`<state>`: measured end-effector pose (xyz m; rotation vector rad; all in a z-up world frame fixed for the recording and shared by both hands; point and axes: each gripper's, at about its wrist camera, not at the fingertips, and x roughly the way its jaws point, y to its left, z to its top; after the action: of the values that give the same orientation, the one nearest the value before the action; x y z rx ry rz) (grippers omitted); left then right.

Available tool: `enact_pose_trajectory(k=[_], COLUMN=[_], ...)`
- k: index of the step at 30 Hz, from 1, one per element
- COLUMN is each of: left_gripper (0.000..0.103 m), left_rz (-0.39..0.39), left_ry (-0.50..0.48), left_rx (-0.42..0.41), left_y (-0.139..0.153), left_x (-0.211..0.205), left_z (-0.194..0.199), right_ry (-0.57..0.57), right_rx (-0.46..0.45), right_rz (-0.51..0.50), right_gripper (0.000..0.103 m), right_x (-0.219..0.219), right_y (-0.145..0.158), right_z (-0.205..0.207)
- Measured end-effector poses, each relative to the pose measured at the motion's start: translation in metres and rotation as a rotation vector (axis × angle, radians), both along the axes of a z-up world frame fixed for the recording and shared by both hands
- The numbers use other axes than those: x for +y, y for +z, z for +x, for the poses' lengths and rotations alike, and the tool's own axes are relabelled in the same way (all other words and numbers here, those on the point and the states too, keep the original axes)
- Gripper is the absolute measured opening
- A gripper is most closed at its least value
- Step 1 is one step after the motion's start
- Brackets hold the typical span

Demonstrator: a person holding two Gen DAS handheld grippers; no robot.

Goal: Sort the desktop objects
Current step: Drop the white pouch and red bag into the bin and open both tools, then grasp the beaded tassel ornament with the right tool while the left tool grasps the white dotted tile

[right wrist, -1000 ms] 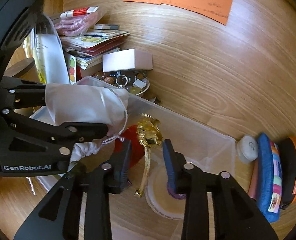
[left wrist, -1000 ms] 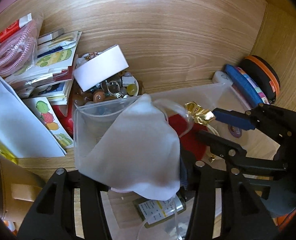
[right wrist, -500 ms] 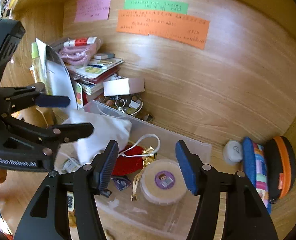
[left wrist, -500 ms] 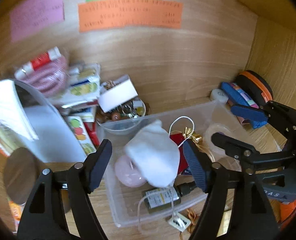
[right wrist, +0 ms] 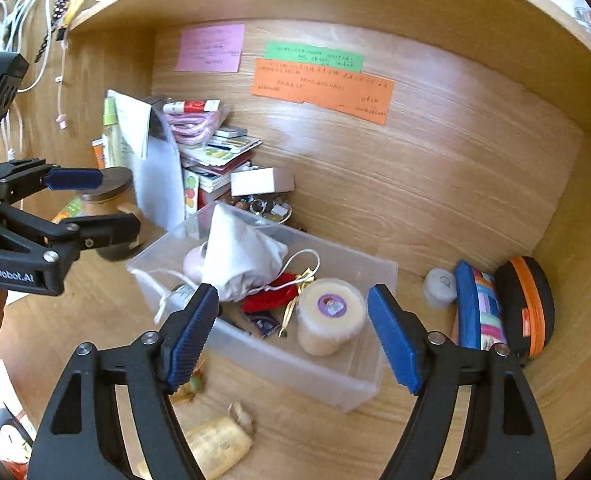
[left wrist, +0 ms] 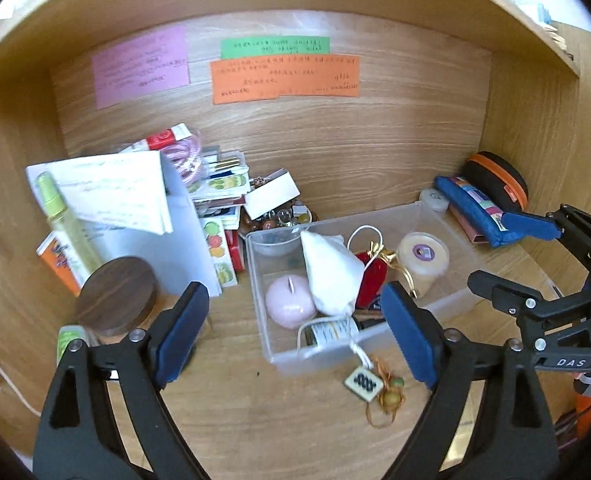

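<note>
A clear plastic bin (left wrist: pixel 451 305) (right wrist: pixel 295 368) stands on the wooden desk. In it lie a white drawstring pouch (left wrist: pixel 331 272) (right wrist: pixel 239 256), a pink candle (left wrist: pixel 289 300), a red pouch with a gold bow (left wrist: pixel 375 272), a round cream tub (left wrist: pixel 423 256) (right wrist: pixel 329 316) and a small labelled bottle (left wrist: pixel 331 330). My left gripper (left wrist: pixel 295 336) (right wrist: pixel 95 202) hovers in front of and above the bin, its jaws opening with nothing between them. My right gripper (right wrist: pixel 293 320) (left wrist: pixel 511 258) hangs to the right, jaws also opening and empty.
A tasselled tag charm (left wrist: pixel 365 380) lies outside the bin's front. At left stand a wooden-lidded jar (left wrist: pixel 115 296), a spray bottle (left wrist: pixel 67 232), papers and stacked cards. A white box (left wrist: pixel 271 198) tops a bead bowl. A blue pencil case (right wrist: pixel 479 312) and a black-orange case (right wrist: pixel 527 308) sit right.
The left gripper let go of the white pouch and the right let go of the gold-bowed pouch. Both pulled back and up from the bin with their jaws spreading.
</note>
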<state>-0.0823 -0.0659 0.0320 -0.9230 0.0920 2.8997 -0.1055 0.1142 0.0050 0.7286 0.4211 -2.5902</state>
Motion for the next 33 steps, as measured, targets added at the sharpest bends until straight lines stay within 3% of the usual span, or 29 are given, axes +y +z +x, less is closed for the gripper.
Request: enact_pose_trajectory(k=[9, 19, 27, 32, 33], left_gripper=[0.094, 0.095, 0.095, 0.095, 0.095], left_rz=[-0.019, -0.005, 0.038, 0.035, 0.031], left_ry=[0.002, -0.007, -0.013, -0.029, -0.03], left_rx=[-0.044, -0.227, -0.304, -0.312, -0.313], left_y=[-0.024, -0.087, -0.11, -0.113, -0.114], left_x=[-0.001, -0.008, -0.016, -0.014, -0.013], left_z=[0.029, 0.028, 0.018, 0.015, 0.014], right_ry=[0.046, 0.134, 0.23, 0.276, 0.279], right_rx=[-0.058, -0.169, -0.242, -0.269, -0.269], right_rz=[0.003, 0.133, 0.17, 0.2, 0.211], right_gripper=[0.076, 0.079, 0.079, 0.074, 0.069], right_x=[0.0, -0.028, -0.047, -0.056, -0.058], right_y=[-0.029, -0.084, -0.103, -0.109, -0.111], right_z=[0.021, 0.023, 0.006, 0.004, 0.004])
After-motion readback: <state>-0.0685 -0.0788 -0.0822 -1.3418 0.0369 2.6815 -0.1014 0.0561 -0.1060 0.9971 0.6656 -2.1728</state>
